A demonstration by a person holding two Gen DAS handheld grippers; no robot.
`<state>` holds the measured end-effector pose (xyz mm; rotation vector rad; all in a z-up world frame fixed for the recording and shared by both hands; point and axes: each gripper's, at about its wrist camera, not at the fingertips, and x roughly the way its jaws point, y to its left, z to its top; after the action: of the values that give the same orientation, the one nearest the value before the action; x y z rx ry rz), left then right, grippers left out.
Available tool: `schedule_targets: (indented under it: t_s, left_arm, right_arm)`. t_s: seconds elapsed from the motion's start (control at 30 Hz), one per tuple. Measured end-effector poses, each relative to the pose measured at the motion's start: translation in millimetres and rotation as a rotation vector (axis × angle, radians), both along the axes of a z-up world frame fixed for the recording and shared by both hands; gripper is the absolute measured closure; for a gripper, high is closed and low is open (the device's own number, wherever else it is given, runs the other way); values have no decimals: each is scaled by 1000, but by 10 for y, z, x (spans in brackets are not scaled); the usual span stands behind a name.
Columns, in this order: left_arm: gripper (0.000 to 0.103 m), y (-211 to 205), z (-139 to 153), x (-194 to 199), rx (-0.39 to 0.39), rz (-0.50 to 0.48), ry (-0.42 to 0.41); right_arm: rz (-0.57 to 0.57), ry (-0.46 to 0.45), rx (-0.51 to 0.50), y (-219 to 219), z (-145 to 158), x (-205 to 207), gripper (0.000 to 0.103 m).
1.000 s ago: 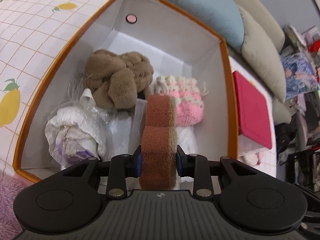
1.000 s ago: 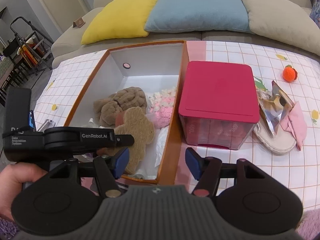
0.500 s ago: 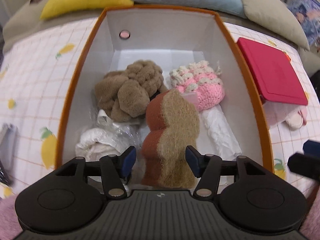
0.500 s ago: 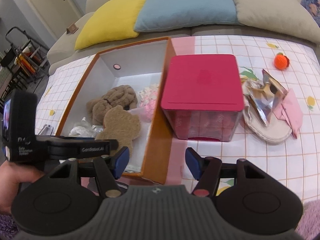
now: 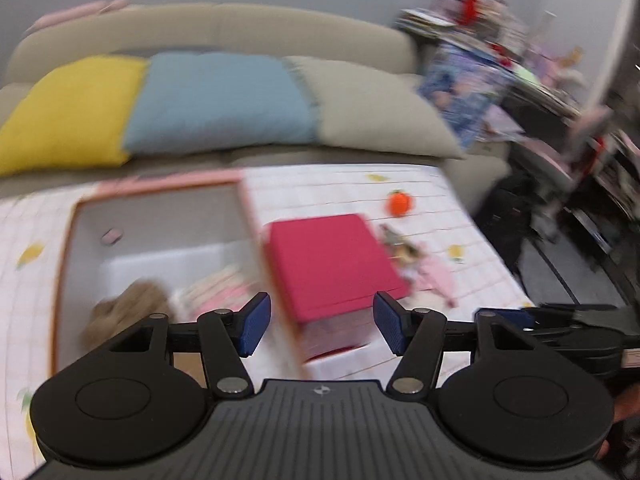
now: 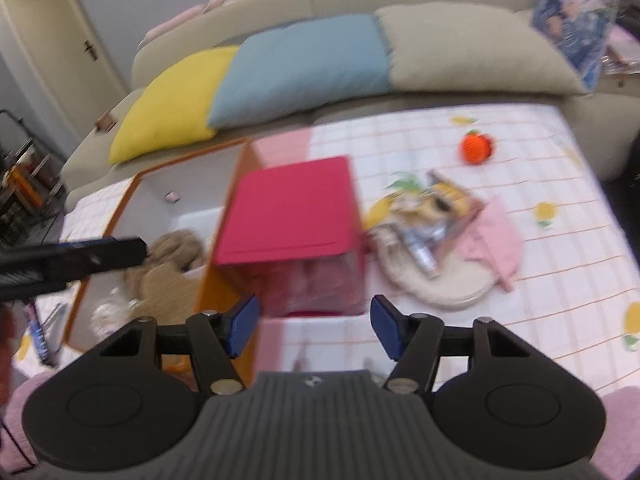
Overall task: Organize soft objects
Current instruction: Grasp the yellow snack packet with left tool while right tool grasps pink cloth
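Note:
An orange-rimmed white box [image 5: 160, 224] [image 6: 188, 184] holds a brown plush [image 5: 124, 304] [image 6: 176, 244], a pink crochet piece [image 5: 220, 292] and the brown bear-shaped sponge [image 6: 160, 284]. My left gripper [image 5: 318, 326] is open and empty, above the box's right wall and the red-lidded container [image 5: 328, 260]. My right gripper [image 6: 312, 326] is open and empty, in front of that container [image 6: 292, 208]. An orange ball [image 6: 476, 148] [image 5: 399, 204], a pink cloth [image 6: 492, 240], a cream pad [image 6: 440, 280] and a shiny wrapper [image 6: 436, 208] lie to the right.
The checked tablecloth [image 6: 560, 208] covers the table. A sofa with yellow [image 5: 68, 112], blue [image 5: 216, 100] and beige cushions stands behind. Cluttered shelves [image 5: 560, 100] are at the right. Both views are motion-blurred.
My left gripper opened and let go of the brown sponge, which now lies in the box. It then lifted and swung right. My right gripper moved right, staying open.

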<state>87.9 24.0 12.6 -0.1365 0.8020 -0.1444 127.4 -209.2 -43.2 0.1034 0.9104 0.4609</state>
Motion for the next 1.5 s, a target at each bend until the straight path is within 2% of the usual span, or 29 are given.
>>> schedule_targets:
  t_s: [0.2,0.37,0.4,0.53,0.63,0.73,0.9,1.1,1.3,1.33,1.4,1.47,1.5]
  left_arm:
    - [33,-589,-41,403,66,-169,15]
    - [33,-1012,-162,691,95,-250,53]
    - [33,-1081,-173,736,106,-265,52]
    - [31,-1360,-258,904,195,-349,36]
    - [30,-1512,-346,1051,248,-383,51]
    - [26,-1602,-465,1231,271,-385,78]
    - [26,-1676,-682,1543,268,-359,169]
    - [26,-1776,-961,1857,310,-321,261]
    - [26,-1828,-1225,2001,367,-295,324]
    - [28,-1835,-1242,2012,372,-293,328]
    - [32,-1843,-1294,2032,378,-287,342]
    - [41,-1838,-1348,2046,368,-282,359]
    - [44,-1831,-1374,2048,366,-278,364]
  right_arm:
    - [-103,-59,-83,-384,-152,91,41]
    - [-198,-83,-135,-674,-395,282,42]
    - [-213,-95,-143,-718,-445,326,46]
    - [-224,-162,-179,-805,-640,482,47]
    - [-230,-181,-161,-837,-770,591,47]
    - [-220,-194,-165,-827,-901,690,47]
    - [-168,-211,-195,-769,-1046,809,47]
    - [-64,-246,-246,-620,-1177,920,48]
    - [-65,-235,-256,-622,-1304,1069,48]
    - [-68,-223,-255,-624,-1329,1096,50]
    - [-65,-197,-254,-624,-1379,1139,65]
    - [-63,-198,-248,-624,-1394,1139,67]
    - [-59,-197,-245,-624,-1394,1132,71]
